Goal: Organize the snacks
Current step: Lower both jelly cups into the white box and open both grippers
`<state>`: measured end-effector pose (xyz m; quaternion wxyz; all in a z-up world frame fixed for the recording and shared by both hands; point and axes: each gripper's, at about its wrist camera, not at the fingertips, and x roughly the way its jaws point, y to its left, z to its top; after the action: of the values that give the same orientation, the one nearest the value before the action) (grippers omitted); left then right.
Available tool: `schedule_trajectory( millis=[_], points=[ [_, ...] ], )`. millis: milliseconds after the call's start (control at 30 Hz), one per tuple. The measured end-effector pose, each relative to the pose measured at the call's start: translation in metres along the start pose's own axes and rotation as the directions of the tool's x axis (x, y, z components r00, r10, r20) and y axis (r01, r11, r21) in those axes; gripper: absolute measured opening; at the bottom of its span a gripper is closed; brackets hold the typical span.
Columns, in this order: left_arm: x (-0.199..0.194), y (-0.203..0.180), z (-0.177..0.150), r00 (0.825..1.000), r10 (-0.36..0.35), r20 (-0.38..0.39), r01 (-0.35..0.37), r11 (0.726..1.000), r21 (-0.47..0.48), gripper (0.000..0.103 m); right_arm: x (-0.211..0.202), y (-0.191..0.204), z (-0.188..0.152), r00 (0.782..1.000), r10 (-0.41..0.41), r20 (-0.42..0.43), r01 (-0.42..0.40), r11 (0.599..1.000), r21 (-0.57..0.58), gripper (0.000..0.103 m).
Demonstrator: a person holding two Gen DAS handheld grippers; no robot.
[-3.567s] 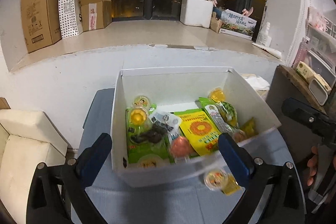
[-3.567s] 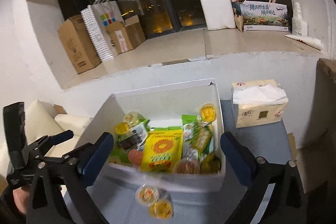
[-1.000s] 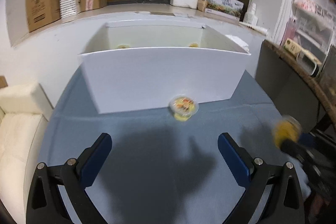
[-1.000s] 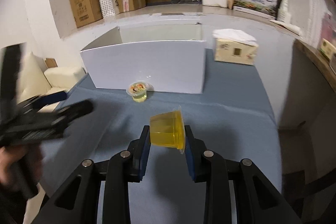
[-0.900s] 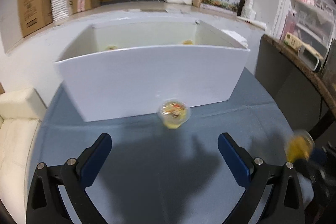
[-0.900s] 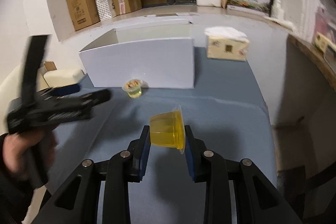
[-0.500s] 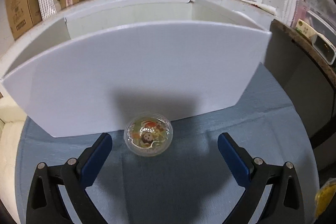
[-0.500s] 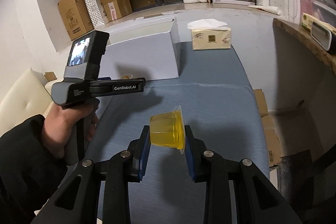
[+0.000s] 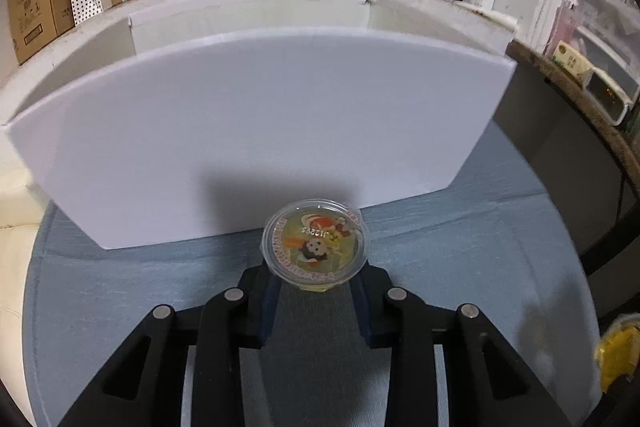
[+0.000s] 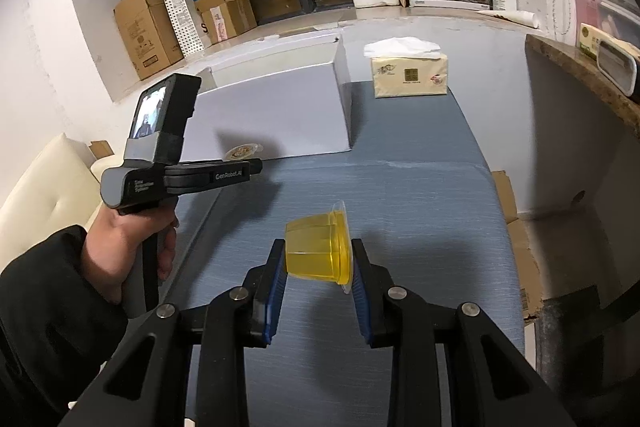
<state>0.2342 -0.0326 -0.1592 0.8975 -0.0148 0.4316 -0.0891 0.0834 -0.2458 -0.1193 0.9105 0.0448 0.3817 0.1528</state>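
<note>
Near: L gripper (image 9: 316, 281) jaws just closed in, pads now clamped either side of a jelly cup (image 9: 315, 246) w/ cartoon lid, sitting on the blue table (image 9: 120, 287) just in front of the white box (image 9: 256, 131).

R gripper (image 10: 316, 267) clamped on a yellow jelly cup (image 10: 316, 249), held tipped sideways above the table, well short of the box.

Further: box interior hidden from both views, so contents can't be told.

Progress, as judged: both loose cups gripped, neither boxed yet. Left: lift over the front wall, drop in.

Far: tissue pack (image 10: 408, 75) beside the box, untouched.
</note>
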Motion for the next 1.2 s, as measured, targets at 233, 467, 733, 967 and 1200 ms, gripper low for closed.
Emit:
schedule_trajectory(
  millis=[233, 467, 733, 967, 1200],
  points=[
    [-0.065, 0.007, -0.01, 0.993, -0.046, 0.111, 0.047, 0.999, -0.003, 0.036, -0.006, 0.014, 0.013, 0.999, 0.033, 0.033, -0.033, 0.999, -0.008, 0.033],
    [-0.127, 0.034, 0.011, 0.977, -0.063, 0.201, 0.065, 0.998, -0.005, 0.036, -0.003, 0.038, 0.054, 0.993, 0.084, 0.083, -0.08, 0.996, -0.046, 0.033],
    [-0.128, 0.069, 0.07, 0.97, -0.045, 0.241, 0.051, 0.999, -0.018, 0.036, 0.026, 0.058, 0.131, 0.982, 0.137, 0.131, -0.13, 0.99, -0.059, 0.033],
    [-0.093, 0.091, 0.098, 0.978, -0.013, 0.21, 0.021, 0.999, -0.036, 0.036, 0.087, 0.058, 0.193, 0.989, 0.122, 0.085, -0.117, 0.991, -0.057, 0.033],
    [-0.06, 0.101, 0.101, 0.984, 0.079, 0.158, -0.075, 0.997, -0.031, 0.103, 0.138, 0.045, 0.203, 0.999, 0.051, 0.012, -0.051, 0.999, -0.015, 0.092]
  ],
)
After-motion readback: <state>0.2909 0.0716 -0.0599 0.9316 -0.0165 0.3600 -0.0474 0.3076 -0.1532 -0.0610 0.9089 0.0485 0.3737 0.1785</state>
